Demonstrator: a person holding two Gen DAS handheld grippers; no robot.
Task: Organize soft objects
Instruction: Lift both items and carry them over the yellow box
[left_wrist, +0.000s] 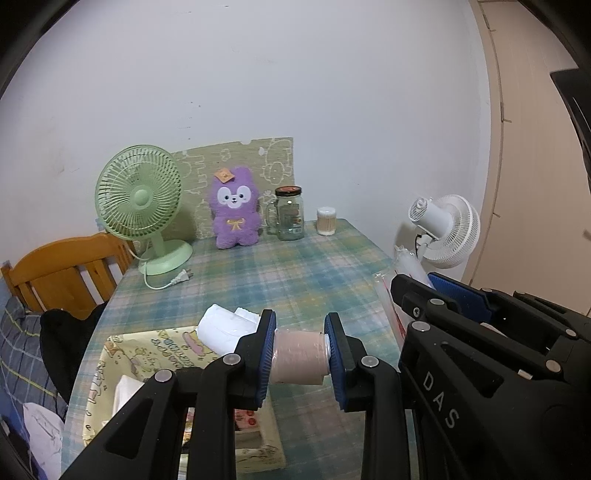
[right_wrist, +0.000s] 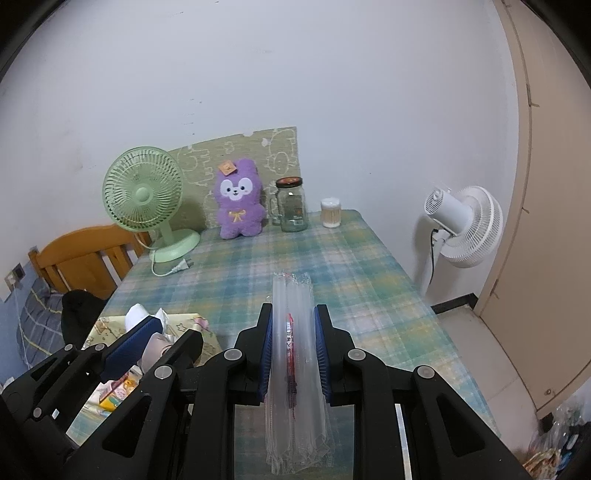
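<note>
My left gripper is shut on a pale pink roll, held above the table just right of a yellow fabric storage box. The box holds a white soft pack and other items. My right gripper is shut on a clear inflated air-column packing sleeve, held upright above the plaid tablecloth. The right gripper also shows in the left wrist view, close beside the left one. A purple plush bunny sits at the table's far edge.
A green desk fan with its loose plug stands at the far left. A glass jar and a cotton swab tub stand by the wall. A white floor fan is right of the table. A wooden chair is at left.
</note>
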